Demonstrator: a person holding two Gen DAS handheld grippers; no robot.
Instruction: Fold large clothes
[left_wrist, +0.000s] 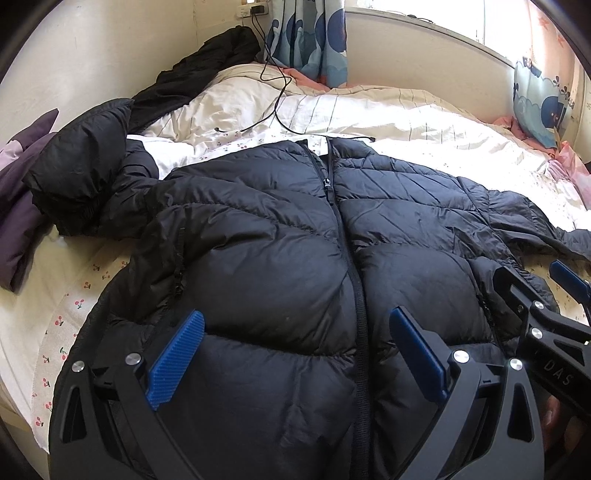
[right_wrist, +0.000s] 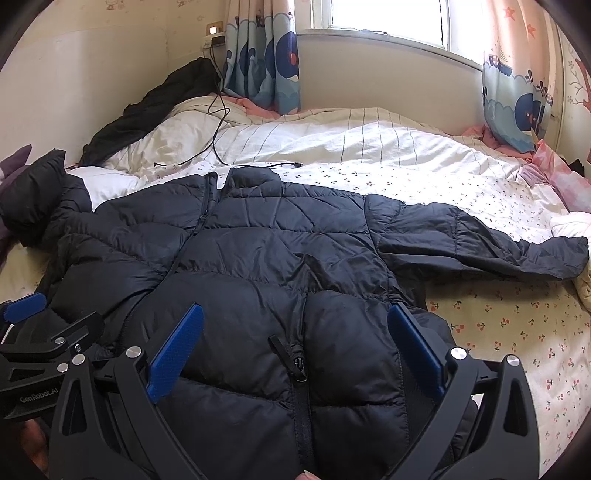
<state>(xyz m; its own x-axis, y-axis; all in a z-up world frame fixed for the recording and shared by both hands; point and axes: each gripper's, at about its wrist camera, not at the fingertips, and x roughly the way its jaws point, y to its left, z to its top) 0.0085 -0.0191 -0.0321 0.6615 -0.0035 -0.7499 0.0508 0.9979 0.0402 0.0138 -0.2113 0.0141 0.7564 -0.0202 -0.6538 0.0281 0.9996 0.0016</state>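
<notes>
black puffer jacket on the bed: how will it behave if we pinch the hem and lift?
The puffer jacket will likely drape limply, given its soft quilted panels. Its shiny shell looks slippery, so pads may slide. The outstretched sleeve would probably trail behind.

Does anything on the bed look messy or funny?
Yes. The black puffer jacket lies flat, but its sleeves don't match: one stretches straight out, the other is bunched up. A black charging cable also trails across the quilt.

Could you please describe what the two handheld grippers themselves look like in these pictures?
Both the left gripper and right gripper share one design: matte black angular frames with silver round bolts and ribbed blue finger pads. White lettering, "GenRobot.AI", marks one body.
</notes>
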